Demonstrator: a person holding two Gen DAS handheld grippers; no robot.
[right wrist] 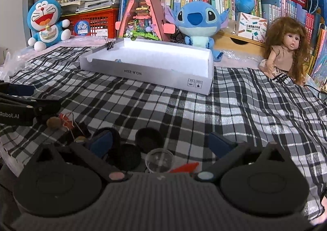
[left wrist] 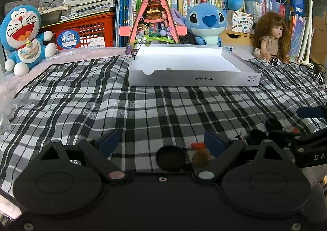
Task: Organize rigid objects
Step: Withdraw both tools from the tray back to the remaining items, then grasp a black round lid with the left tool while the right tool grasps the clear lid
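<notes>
A: What small things lie in front of the two grippers?

B: On the checked cloth (left wrist: 143, 108) that covers the desk I see round black caps. One black cap (left wrist: 170, 158) lies between the blue pads of the left gripper (left wrist: 163, 143), and beside it a small brown ball (left wrist: 201, 157) with an orange piece on top, close to the right pad. The pads stand wide apart and touch nothing, so this gripper is released.

A: And the right gripper?

B: The right gripper (right wrist: 161, 143) is also spread wide, holding nothing. Between its fingers lie two more black caps (right wrist: 150, 139), a clear glass cup (right wrist: 159, 160) and a thin red piece (right wrist: 185, 167). In this view the brown ball lies further left, just beside the left gripper's black finger.

A: Where is the box?

B: The white shallow box (left wrist: 194, 79) stands further back on the cloth, open on top, with a black clip (right wrist: 110, 45) on its far left corner. Something small lies inside near the front wall; I cannot tell what. Behind it stand a plush cat (left wrist: 22, 34), a blue plush (left wrist: 206, 22) and a doll (left wrist: 271, 36).
</notes>
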